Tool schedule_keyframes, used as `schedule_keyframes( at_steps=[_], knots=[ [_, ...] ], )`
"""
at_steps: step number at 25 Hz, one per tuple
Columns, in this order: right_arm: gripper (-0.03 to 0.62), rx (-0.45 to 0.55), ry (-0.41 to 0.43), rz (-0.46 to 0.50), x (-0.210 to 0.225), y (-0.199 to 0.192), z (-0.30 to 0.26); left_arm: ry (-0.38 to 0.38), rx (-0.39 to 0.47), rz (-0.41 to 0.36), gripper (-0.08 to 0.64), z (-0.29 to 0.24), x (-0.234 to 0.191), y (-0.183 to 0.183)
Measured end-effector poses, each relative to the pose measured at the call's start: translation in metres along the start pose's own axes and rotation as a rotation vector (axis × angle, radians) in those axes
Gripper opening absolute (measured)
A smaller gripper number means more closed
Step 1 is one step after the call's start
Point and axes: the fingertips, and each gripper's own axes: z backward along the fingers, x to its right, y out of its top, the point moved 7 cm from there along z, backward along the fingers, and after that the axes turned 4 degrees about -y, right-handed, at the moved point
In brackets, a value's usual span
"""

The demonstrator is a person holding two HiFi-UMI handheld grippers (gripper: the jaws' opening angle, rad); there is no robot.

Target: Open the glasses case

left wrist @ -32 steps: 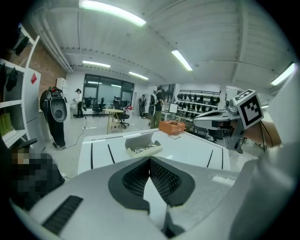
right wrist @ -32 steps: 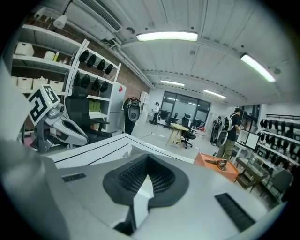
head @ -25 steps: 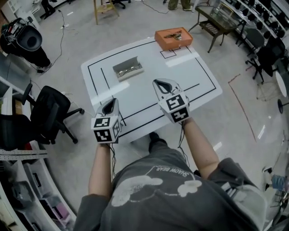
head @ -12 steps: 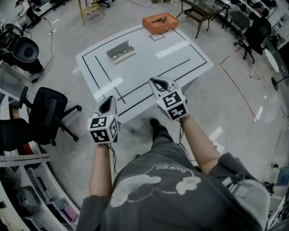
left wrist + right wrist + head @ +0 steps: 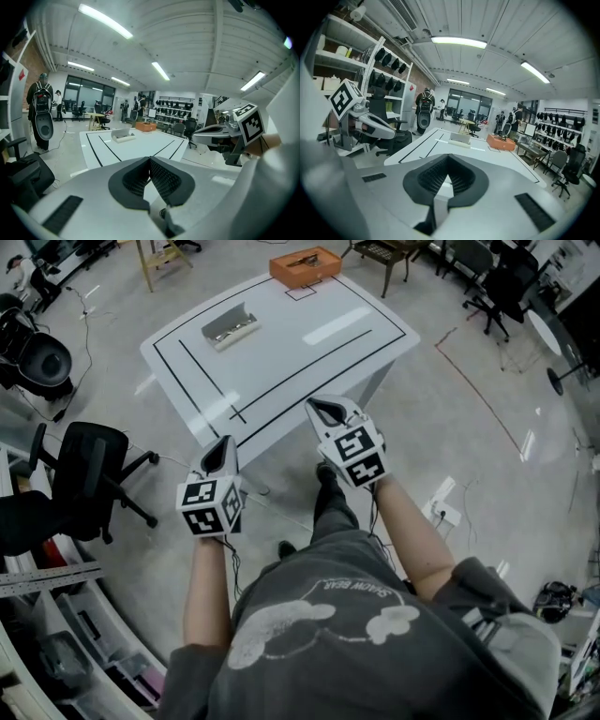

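Note:
The grey glasses case [image 5: 230, 326] lies with its lid raised at the far left of the white table [image 5: 309, 343]; it also shows as the case [image 5: 123, 136] and the case [image 5: 459, 138]. An orange box [image 5: 305, 266] with glasses on it sits at the table's far edge. Both grippers hang over the floor, short of the table's near edge and well away from the case. My left gripper [image 5: 228, 444] is shut and holds nothing, as the left gripper [image 5: 150, 159] shows with its pads meeting. My right gripper [image 5: 319, 407] is shut and holds nothing too, as is the right gripper [image 5: 448, 157].
A black office chair [image 5: 89, 465] stands to the left on the floor. A power strip [image 5: 441, 514] lies on the floor at the right. Shelving runs along the lower left, and more chairs [image 5: 497, 282] and a wooden frame [image 5: 155, 254] stand beyond the table.
Both grippers have drawn back from over the table to over the floor. The table and case have slid toward the top of the head view.

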Motion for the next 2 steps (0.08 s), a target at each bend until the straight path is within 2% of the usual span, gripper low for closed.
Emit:
schedule_keyframes(
  at_steps=[2],
  knots=[
    [-0.002, -0.004, -0.007, -0.005, -0.0036, -0.0043, 0.0084, -0.008, -0.003, -0.002, 0.002, 0.0050, 0.0047, -0.0042]
  ],
)
